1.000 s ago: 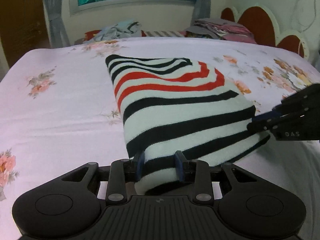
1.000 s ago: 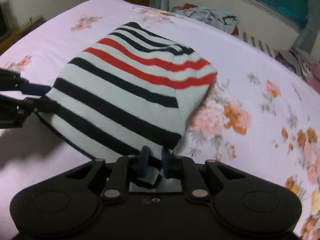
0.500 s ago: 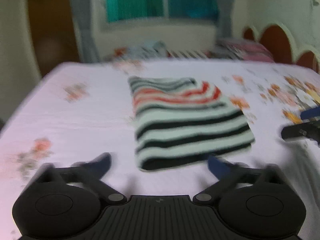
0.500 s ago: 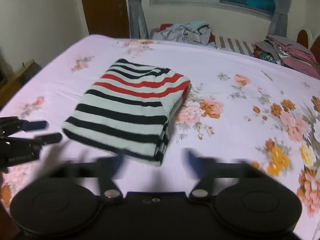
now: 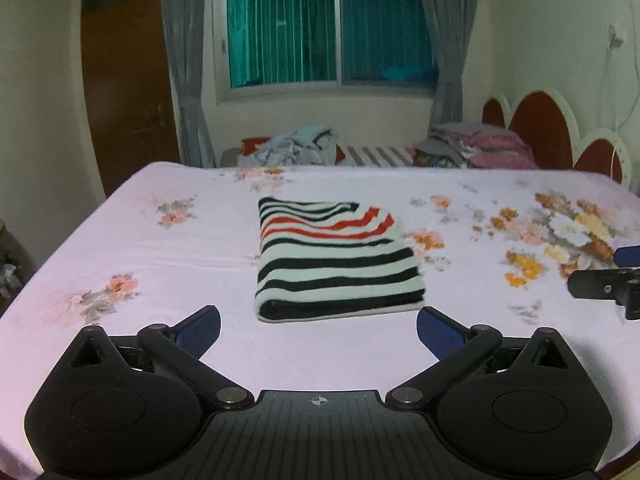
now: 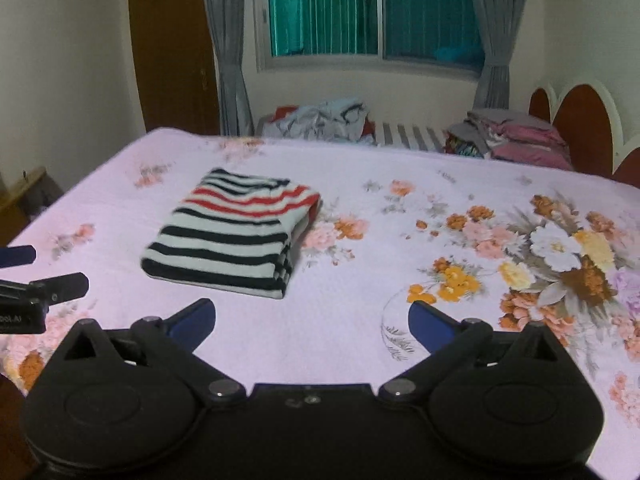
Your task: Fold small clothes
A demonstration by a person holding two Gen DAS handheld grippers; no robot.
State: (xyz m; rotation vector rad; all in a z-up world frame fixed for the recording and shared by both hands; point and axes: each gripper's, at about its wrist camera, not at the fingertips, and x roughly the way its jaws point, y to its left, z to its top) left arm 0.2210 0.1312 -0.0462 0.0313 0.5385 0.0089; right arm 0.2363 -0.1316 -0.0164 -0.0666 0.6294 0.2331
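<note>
Bed holds released striped garment; both grippers withdrawn, spread.

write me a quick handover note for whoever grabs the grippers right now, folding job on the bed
Left gripper: open, nothing between the jaws, which have just been opening; it is clear of the garment.
Right gripper: open and empty too, jaws just opened, also off the garment.
Striped sweater: lies folded into a compact rectangle on the floral bedsheet, touched by neither gripper.
Done: this piece looks folded and released.
Left: a heap of unfolded clothes sits past the far edge of the bed, next to a folded stack. Probably move the sweater aside and fetch the next piece; how many remain cannot be told.
</note>
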